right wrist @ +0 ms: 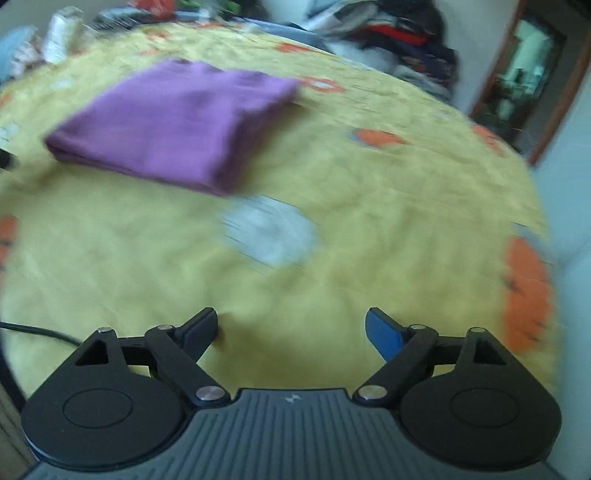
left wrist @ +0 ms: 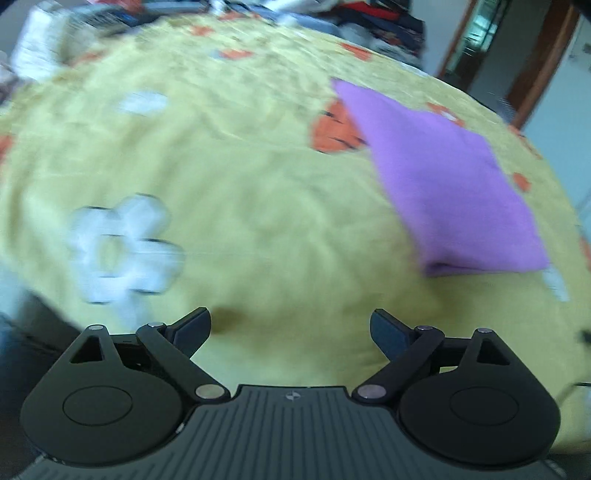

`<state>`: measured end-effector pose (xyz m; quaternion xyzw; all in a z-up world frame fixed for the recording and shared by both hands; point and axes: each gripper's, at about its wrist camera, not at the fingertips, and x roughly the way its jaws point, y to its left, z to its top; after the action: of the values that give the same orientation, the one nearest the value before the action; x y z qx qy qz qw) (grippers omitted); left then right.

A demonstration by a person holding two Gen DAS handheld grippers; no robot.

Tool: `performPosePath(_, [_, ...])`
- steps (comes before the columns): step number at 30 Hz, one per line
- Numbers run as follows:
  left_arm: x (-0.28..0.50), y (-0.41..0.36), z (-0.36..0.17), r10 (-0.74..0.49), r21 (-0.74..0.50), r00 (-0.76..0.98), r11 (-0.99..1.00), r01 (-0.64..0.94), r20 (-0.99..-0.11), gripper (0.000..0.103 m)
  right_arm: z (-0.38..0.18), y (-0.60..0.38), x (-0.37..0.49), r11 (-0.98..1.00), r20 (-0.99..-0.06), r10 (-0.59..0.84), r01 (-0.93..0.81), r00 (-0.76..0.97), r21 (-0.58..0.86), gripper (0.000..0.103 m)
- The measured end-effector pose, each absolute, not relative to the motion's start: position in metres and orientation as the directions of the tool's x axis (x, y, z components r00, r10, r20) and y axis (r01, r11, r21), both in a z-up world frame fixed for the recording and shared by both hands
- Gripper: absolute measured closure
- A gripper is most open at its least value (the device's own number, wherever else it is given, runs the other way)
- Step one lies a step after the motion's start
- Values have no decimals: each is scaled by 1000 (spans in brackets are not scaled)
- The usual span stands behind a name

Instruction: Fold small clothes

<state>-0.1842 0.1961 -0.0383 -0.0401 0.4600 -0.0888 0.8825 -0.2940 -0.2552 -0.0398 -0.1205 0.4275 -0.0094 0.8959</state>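
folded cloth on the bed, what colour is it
Purple folded cloth, plain with no pattern; clearest in the right wrist view.

Purple folded cloth (right wrist: 173, 122) on yellow bedspread (right wrist: 369, 206) with orange-and-white flower print

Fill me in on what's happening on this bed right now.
A person is folding small clothes with a handheld tool in each hand. The purple cloth lies folded into a neat rectangle on the yellow flowered bedspread. Neither tool touches it: the left tool and the right tool both stand open with nothing between their fingers, only bare bedspread beneath. A heap of other clothes sits at the far edge of the bed. Both views are blurred.
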Motion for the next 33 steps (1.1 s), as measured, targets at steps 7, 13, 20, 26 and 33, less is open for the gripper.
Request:
performPosePath(7, [-205,157,-26,-235,-127,622,969,213,-747,4,-30,-259,-290,999,-732,-24,-19,681,-51,14])
performPosePath(13, [-195,100,-52,-254,-114,599,958,262,-760,4,-43,-195,-256,992,-698,100,-122,709,18,14])
performPosePath(20, [-181,70,-62,-188,-45,621,970,239,-761,0,-45,-156,-231,948,-747,-33,-216,664,-234,0])
performPosePath(26, [-183,69,-62,-196,-39,617,965,258,-762,0,-17,-216,-314,865,-851,-43,-407,524,-294,0])
performPosePath(33, [-185,76,-61,-201,-42,603,963,266,-772,0,63,-268,-387,881,-786,-96,-316,610,-353,0])
